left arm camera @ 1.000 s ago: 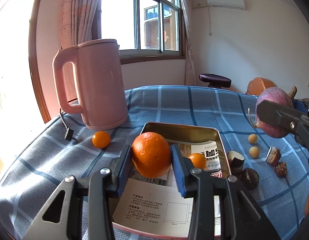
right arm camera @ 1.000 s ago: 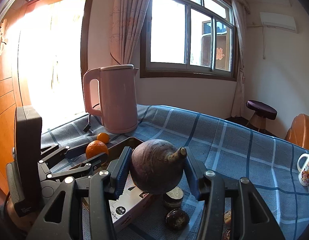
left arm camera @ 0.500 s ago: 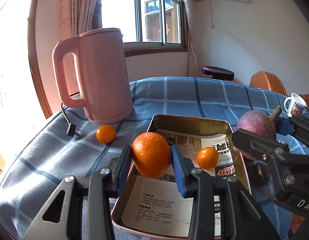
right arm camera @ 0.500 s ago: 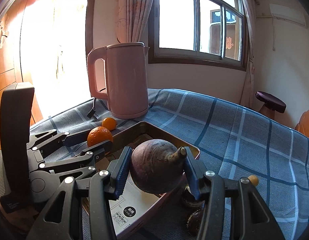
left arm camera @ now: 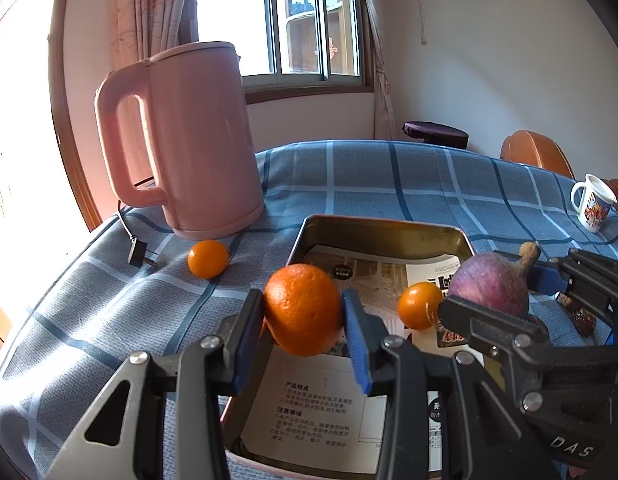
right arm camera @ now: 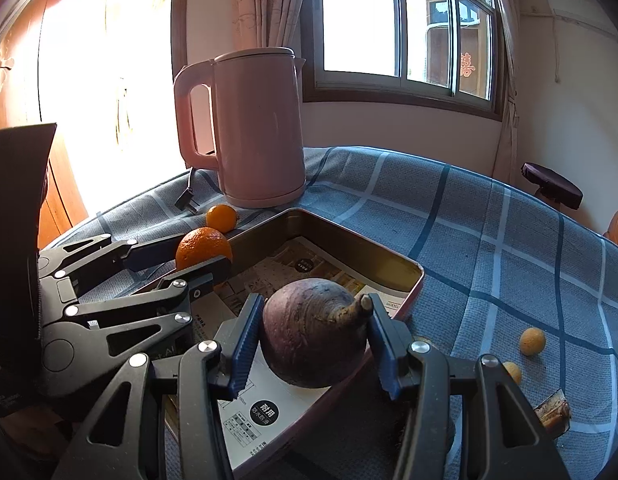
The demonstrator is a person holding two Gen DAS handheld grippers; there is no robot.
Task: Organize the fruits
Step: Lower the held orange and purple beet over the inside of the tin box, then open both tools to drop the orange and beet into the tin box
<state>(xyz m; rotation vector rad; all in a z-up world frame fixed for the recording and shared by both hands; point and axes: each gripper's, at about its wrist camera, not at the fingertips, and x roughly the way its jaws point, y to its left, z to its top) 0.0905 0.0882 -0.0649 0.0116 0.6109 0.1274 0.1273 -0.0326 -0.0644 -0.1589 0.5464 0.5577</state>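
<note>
Sunlit room, table (left arm camera: pixel 389 184) under blue checked cloth. Left tool (left arm camera: pixel 303 326) clenched on orange (left arm camera: pixel 303 308), right tool (right arm camera: pixel 315 340) clenched on purple root (right arm camera: pixel 313 334); both over tin tray (right arm camera: pixel 409 268). Risk: tools crowd together, collide on release; round produce rolls, knocks small orange (left arm camera: pixel 419 304).

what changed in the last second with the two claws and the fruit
The right claw carried its purple root leftward from beside the tin tray to over it, close to the left claw. Both claws came nearer the kettle. Unchanged: left claw grips the orange; one small orange lies in the tray.
</note>
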